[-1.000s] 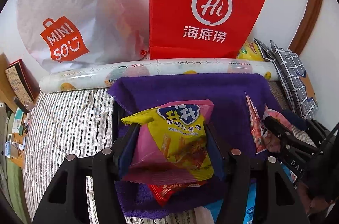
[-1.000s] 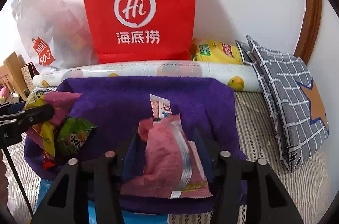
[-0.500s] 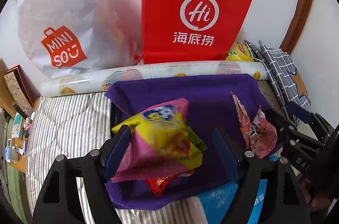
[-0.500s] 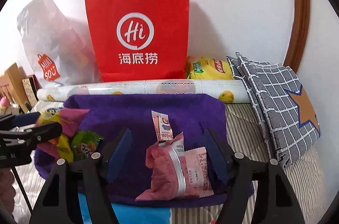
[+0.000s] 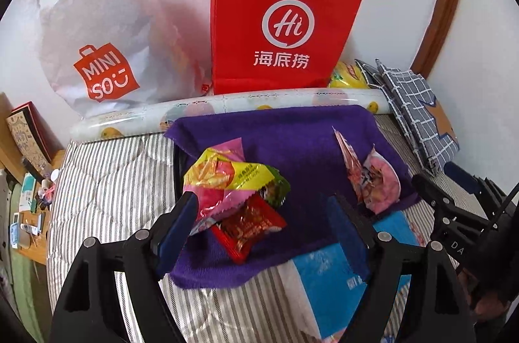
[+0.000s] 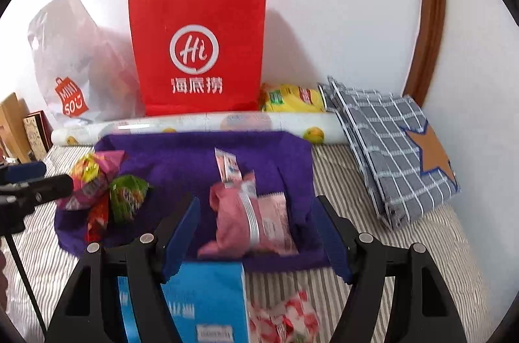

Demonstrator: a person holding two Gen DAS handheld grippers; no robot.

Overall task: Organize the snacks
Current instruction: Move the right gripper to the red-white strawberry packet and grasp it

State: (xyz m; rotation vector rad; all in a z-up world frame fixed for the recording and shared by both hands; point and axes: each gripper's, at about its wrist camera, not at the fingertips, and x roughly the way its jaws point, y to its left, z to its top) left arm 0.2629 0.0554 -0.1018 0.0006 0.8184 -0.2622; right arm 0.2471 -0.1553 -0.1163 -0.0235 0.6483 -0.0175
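Now both piles lie on purple towel (image 5: 292, 129): left gripper (image 5: 266, 226) and right gripper (image 6: 256, 232) just opened, empty; blue packet (image 6: 201, 297) left.

glossy foil snack packets (image 5: 232, 177); fuzzy purple cloth (image 5: 292, 132); matt red paper bag (image 5: 279, 18)

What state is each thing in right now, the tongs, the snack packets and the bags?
Left tongs: open, empty.
Right tongs: open, empty.
Yellow-and-pink snack packet: lying on the purple towel, released.
Pink snack packet: lying on towel, released.
Red paper bag: upright against wall.
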